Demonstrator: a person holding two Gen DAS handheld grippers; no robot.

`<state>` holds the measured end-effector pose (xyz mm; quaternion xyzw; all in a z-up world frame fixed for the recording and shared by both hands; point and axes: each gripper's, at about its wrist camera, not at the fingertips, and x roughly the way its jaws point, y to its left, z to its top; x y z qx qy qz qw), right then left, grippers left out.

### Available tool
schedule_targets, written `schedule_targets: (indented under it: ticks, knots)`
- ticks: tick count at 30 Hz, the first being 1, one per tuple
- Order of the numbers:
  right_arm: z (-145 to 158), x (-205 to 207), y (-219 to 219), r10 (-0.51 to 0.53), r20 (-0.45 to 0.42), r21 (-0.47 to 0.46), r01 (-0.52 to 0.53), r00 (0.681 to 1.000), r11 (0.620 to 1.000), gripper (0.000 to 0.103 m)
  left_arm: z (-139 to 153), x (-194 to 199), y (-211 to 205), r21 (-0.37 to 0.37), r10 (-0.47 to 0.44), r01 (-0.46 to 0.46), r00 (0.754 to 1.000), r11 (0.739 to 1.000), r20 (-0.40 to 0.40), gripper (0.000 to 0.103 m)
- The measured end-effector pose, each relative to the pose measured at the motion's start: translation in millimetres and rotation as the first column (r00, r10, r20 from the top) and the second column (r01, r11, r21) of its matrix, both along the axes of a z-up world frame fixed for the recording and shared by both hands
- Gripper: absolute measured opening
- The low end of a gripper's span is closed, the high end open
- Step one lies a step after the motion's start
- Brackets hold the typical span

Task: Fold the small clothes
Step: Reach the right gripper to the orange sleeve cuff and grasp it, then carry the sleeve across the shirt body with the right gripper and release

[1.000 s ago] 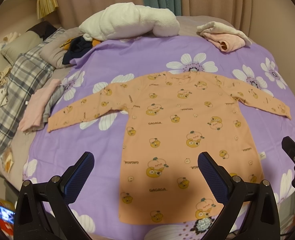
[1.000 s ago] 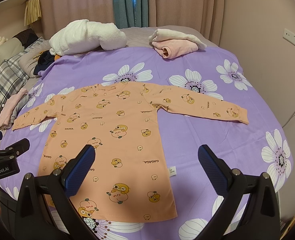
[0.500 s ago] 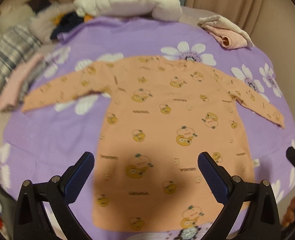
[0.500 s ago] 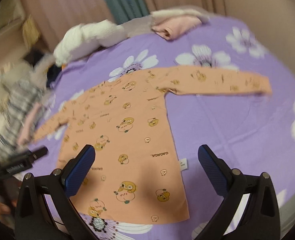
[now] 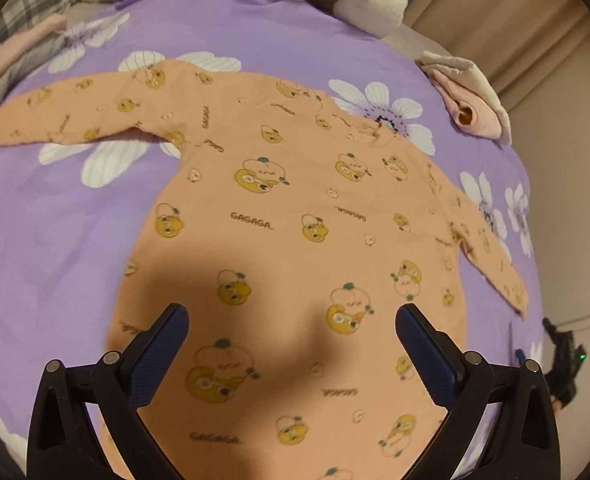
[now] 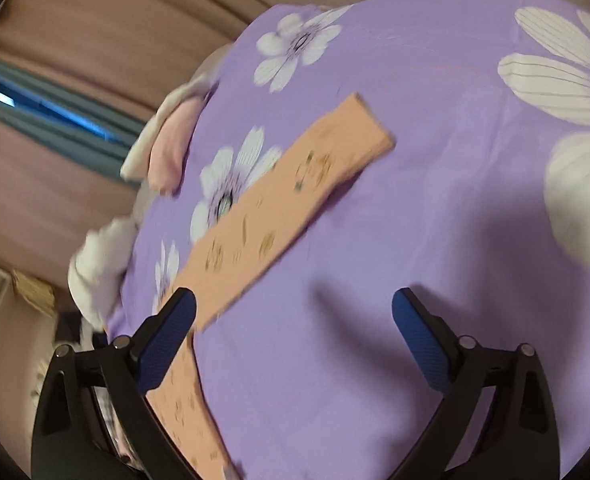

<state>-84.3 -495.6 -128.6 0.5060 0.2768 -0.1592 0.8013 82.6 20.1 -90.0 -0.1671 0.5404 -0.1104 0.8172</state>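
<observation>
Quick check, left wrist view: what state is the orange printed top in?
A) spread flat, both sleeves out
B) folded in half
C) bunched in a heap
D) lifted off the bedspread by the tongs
A: the orange printed top lies flat on the purple floral bedspread, both sleeves stretched out sideways, nothing between the left tongs.

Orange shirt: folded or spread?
Spread. The orange shirt lies flat on the purple bedsheet, both sleeves out sideways, no folds visible.

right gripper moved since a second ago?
Yes. The right gripper, jaws closing on nothing, has swung off the body of the orange printed long-sleeved top toward its right sleeve, rolling; the purple flowered bedsheet now looks tilted.
</observation>
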Motion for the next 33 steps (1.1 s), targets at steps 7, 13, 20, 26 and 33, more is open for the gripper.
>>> schedule_targets:
  ticks: [7, 13, 20, 26, 33]
  knots:
    - [-20.9, 31.4, -39.0, -0.054, 0.051, 0.053, 0.052, 0.997, 0.997, 0.078, 0.3, 14.9, -11.4, 0.017, -0.002, 0.003, 1.0, 1.0, -0.01, 0.102]
    - [-39.0, 53.0, -70.5, -0.144, 0.071, 0.137, 0.133, 0.987, 0.982, 0.044, 0.8, 22.1, -17.5, 0.035, -0.008, 0.008, 1.0, 0.999, -0.007, 0.102]
    - [-51.9, 53.9, -82.5, -0.176, 0.033, 0.173, 0.167, 0.984, 0.971, 0.004, -10.1, 33.3, -9.8, 0.045, 0.044, -0.042, 0.998, 0.998, -0.039, 0.102]
    - [-22.8, 66.2, -68.7, -0.096, -0.01, 0.043, 0.097, 0.995, 0.994, 0.007, -13.9, 39.4, 0.9, 0.084, 0.058, -0.054, 0.997, 0.995, -0.051, 0.102]
    - [46.2, 97.6, -25.1, 0.052, -0.016, -0.158, -0.054, 0.998, 0.986, 0.007, -8.9, 36.8, 14.8, 0.092, 0.06, -0.056, 0.997, 0.994, -0.042, 0.102]
